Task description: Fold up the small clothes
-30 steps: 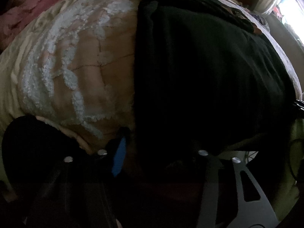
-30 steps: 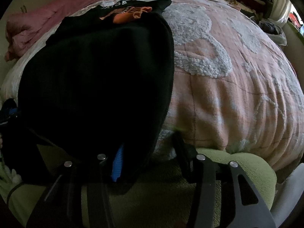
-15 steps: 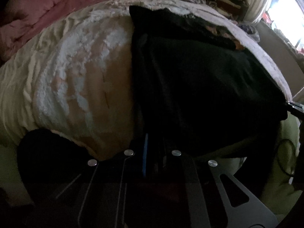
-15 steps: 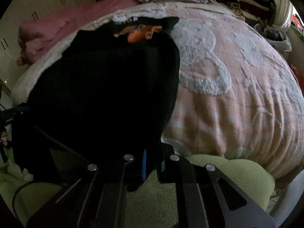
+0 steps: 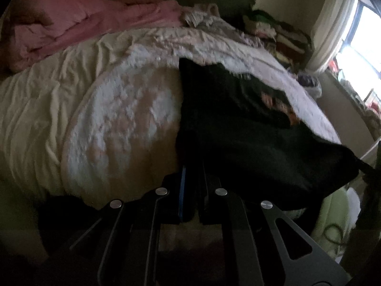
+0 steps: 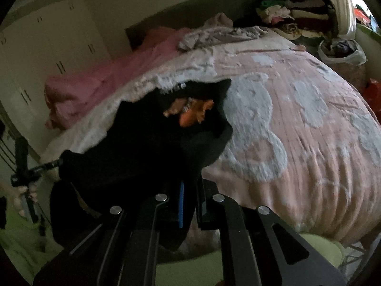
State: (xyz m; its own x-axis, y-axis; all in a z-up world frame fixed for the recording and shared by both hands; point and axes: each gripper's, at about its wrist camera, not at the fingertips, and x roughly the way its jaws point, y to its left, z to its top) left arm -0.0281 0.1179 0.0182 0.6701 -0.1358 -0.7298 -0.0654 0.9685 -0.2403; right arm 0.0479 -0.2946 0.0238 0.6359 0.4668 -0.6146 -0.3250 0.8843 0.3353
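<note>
A black garment (image 5: 250,128) with an orange print (image 6: 193,113) lies on the pink and white blanket (image 6: 297,124) of the bed. My left gripper (image 5: 193,174) is shut on the garment's near left hem. My right gripper (image 6: 190,186) is shut on the garment (image 6: 147,147) at its near right hem. Both hold the near edge lifted off the blanket, stretched between them. The far part with the print still rests on the bed. The left gripper shows at the left edge of the right wrist view (image 6: 35,169).
A pink duvet (image 5: 78,26) and a crumpled grey cloth (image 6: 221,34) lie at the head of the bed. Stacked clothes (image 6: 295,14) sit at the far right by the curtain. A white bag (image 6: 343,52) stands beside the bed. Green fabric (image 6: 316,247) lies below the grippers.
Both grippers closed on the garment's near hem, then lifted and pulled back. The hem has risen off the blanket and more of the bed and room shows.
</note>
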